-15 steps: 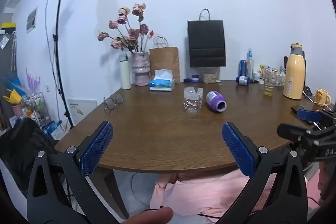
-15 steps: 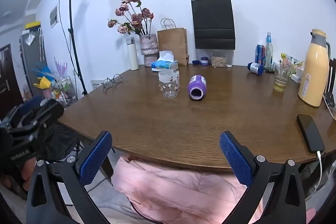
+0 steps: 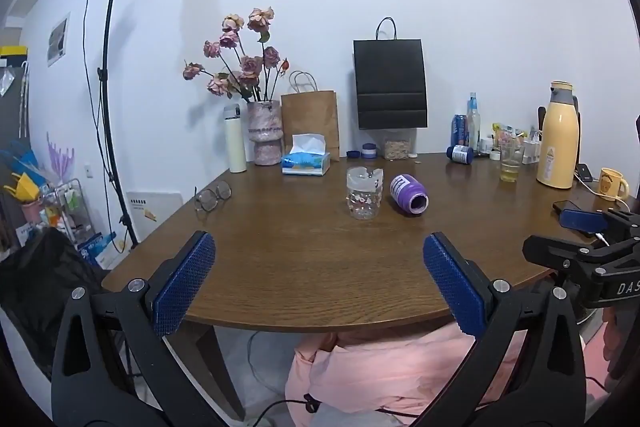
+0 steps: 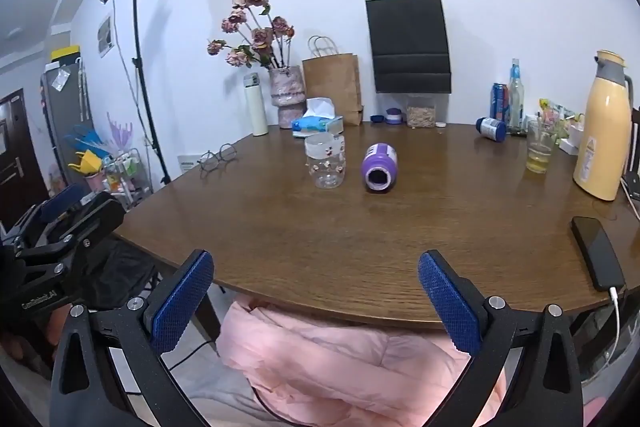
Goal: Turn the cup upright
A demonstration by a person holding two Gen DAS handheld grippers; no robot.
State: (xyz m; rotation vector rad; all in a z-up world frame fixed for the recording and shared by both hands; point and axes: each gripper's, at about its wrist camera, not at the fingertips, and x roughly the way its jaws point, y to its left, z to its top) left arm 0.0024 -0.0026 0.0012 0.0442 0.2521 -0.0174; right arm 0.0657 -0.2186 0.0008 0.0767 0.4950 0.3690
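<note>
A purple cup [image 3: 409, 194] lies on its side in the middle of the brown table [image 3: 304, 267], its mouth turned toward me; it also shows in the right wrist view [image 4: 379, 167]. A clear glass jar [image 3: 363, 191] stands just left of it, also in the right wrist view [image 4: 325, 161]. My left gripper [image 3: 319, 283] is open and empty at the table's near edge. My right gripper [image 4: 316, 303] is open and empty, also short of the near edge. Both are well away from the cup.
At the back stand a vase of flowers [image 3: 264, 131], a tissue box [image 3: 306, 161], paper bags [image 3: 390, 85] and bottles. A yellow thermos [image 4: 604, 127], a glass of liquid [image 4: 540, 147] and a phone [image 4: 598, 251] are at the right. Glasses [image 3: 212, 193] lie at the left. A pink jacket [image 4: 340, 359] lies below the edge.
Both views have shifted only slightly; the cup and jar have not moved, and both grippers stay open.
</note>
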